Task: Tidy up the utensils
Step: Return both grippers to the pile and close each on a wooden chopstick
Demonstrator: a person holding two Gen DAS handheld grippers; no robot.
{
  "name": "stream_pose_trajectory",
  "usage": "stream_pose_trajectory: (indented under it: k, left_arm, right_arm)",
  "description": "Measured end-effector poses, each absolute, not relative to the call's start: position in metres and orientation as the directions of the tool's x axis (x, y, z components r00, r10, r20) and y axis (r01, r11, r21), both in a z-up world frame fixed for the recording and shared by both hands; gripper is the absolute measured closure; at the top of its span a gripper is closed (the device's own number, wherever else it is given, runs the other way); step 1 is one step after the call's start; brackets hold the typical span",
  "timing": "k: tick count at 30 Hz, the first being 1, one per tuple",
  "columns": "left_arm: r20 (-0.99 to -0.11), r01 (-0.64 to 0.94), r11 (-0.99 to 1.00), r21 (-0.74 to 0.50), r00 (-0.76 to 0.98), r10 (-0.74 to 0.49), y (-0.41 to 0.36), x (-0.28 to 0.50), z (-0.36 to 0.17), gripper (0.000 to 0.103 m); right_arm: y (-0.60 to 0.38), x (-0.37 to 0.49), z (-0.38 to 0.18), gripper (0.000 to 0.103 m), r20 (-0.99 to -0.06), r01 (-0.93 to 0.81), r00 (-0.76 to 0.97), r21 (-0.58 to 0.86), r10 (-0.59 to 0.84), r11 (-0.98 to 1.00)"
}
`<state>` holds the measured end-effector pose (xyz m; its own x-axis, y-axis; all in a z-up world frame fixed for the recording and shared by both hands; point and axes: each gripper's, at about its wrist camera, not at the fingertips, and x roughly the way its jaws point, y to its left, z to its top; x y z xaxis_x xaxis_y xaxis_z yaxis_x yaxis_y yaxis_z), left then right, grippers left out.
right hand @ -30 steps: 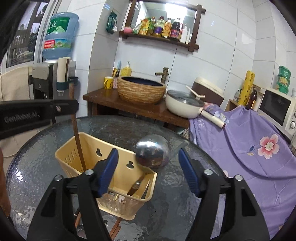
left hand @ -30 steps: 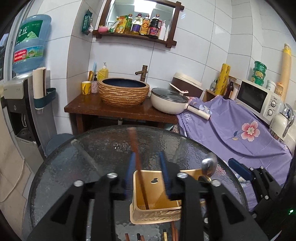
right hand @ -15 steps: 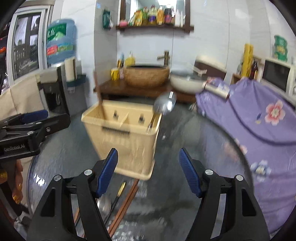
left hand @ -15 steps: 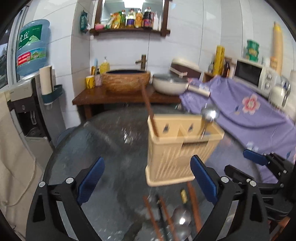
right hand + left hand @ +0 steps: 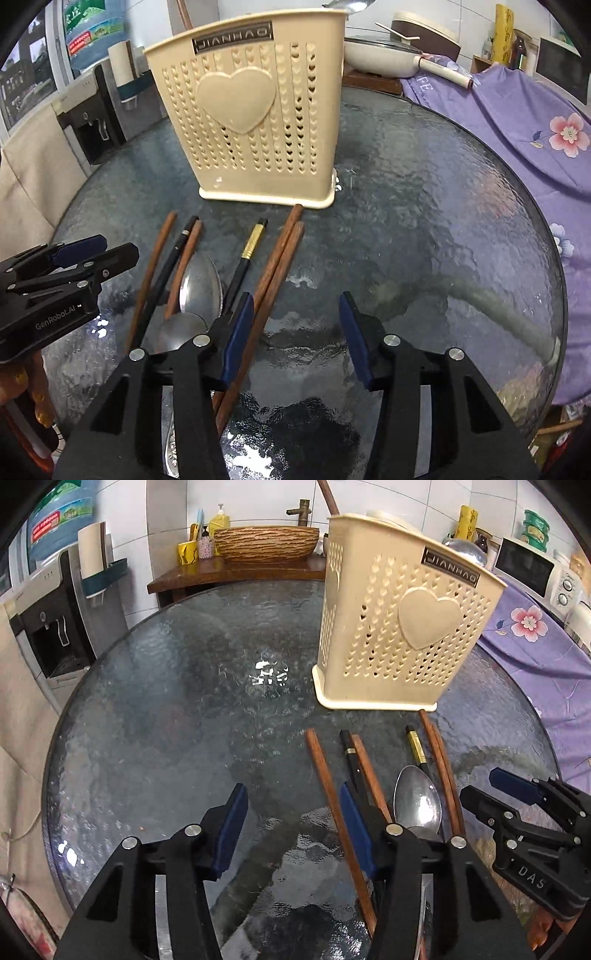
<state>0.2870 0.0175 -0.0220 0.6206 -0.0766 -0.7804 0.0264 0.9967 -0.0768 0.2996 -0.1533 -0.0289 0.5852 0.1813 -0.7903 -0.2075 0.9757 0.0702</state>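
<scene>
A cream plastic utensil caddy (image 5: 402,627) (image 5: 251,122) with a heart on its front stands on the round glass table (image 5: 166,720). A brown chopstick (image 5: 328,494) and a steel spoon (image 5: 465,548) stick out of its top. In front of it lie loose brown chopsticks (image 5: 325,775) (image 5: 280,254), black gold-banded chopsticks (image 5: 415,746) (image 5: 251,243) and steel spoons (image 5: 417,801) (image 5: 201,284). My left gripper (image 5: 291,827) (image 5: 107,251) hovers low with its jaws closing; one brown chopstick lies just inside its right pad, ungripped. My right gripper (image 5: 297,332) (image 5: 491,790) is also closing, with a brown pair beside its left pad.
A purple flowered cloth (image 5: 517,110) covers the counter to the right, with a microwave (image 5: 532,568) on it. Behind the table is a wooden stand with a woven basin (image 5: 266,542) and a white pan (image 5: 376,55). A water dispenser (image 5: 48,602) stands at the left.
Both grippers let go of the chopstick and spoon into the caddy, then dropped from above it to just over the loose utensils. Both pairs of jaws have narrowed since half a second ago.
</scene>
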Motion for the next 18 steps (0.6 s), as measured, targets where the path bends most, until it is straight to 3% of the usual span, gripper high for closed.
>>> stream_pose_trajectory:
  k: [12, 15, 18]
  left_arm:
    - [-0.781, -0.006, 0.998, -0.069, 0.623, -0.05, 0.009, 0.284, -0.036, 0.055]
    - [-0.784, -0.012, 0.997, -0.07, 0.619, -0.047, 0.012, 0.284, -0.035, 0.057]
    - [-0.787, -0.013, 0.998, -0.069, 0.615, -0.046, 0.011, 0.286, -0.035, 0.057]
  right_arm:
    - [-0.152, 0.303, -0.035, 0.062, -0.795, -0.166, 0.592, 0.045, 0.136, 0.985]
    - [-0.156, 0.304, -0.036, 0.073, -0.8, -0.168, 0.586, 0.038, 0.13, 0.985]
    - [-0.16, 0.308, -0.036, 0.073, -0.8, -0.165, 0.582, 0.061, 0.147, 0.984]
